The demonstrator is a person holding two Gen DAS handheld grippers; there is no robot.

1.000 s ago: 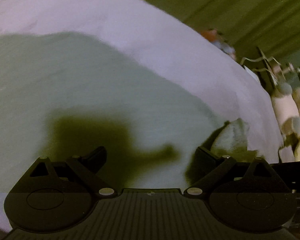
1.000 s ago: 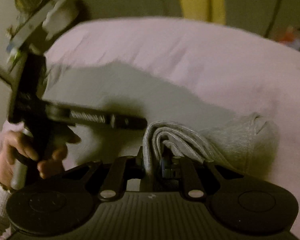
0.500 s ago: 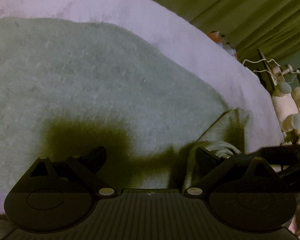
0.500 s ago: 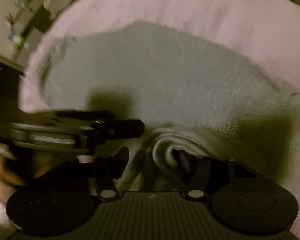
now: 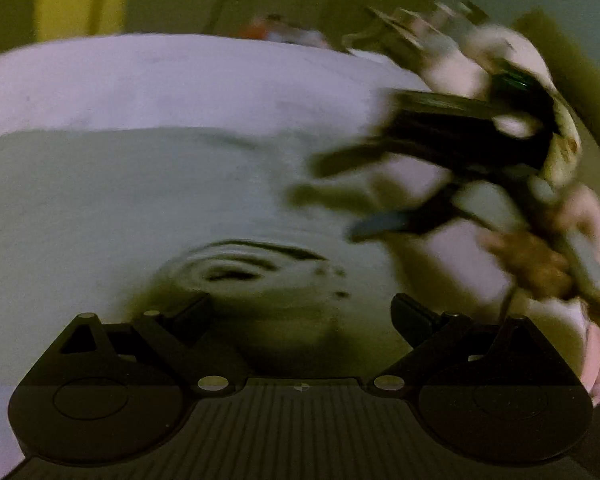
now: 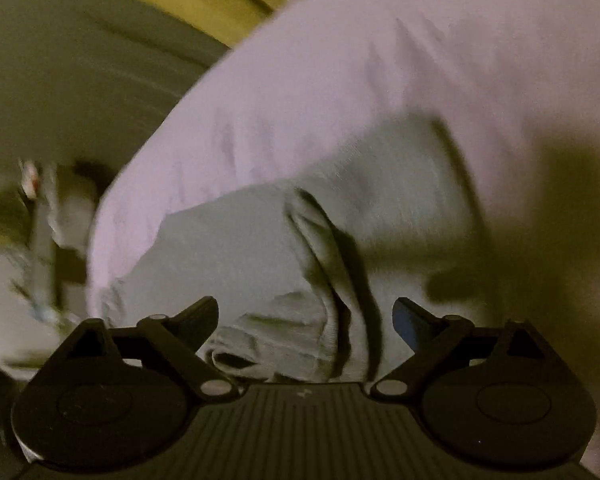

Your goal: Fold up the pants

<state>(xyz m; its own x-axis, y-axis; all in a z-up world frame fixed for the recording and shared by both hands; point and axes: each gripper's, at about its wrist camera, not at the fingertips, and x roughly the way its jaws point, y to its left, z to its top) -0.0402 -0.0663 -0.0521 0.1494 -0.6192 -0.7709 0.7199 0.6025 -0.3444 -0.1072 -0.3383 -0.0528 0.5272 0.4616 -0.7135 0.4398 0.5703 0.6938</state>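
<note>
Grey cloth, the pants (image 5: 112,216), lies flat on the pale lilac sheet (image 5: 180,80) ahead of the left gripper (image 5: 300,310), whose jaws stand wide apart with nothing between them, as they did a second ago. Just beyond its fingertips the fabric now shows a small swirl of wrinkles where it was smooth before. Ahead and to its right, the right gripper (image 5: 339,196) has swung up into that view as a dark blur with a person's hand (image 5: 539,260) on its handle; half a second ago it sat low at the edge.

From the right gripper's (image 6: 305,314) own camera, the jaws are opening. A second ago they pinched a thick folded edge of the pants (image 6: 260,248); now that bunched fold lies loose between the spread fingers, neither pad pressing on it. A dark crease (image 6: 339,272) runs away from the gripper.
</note>
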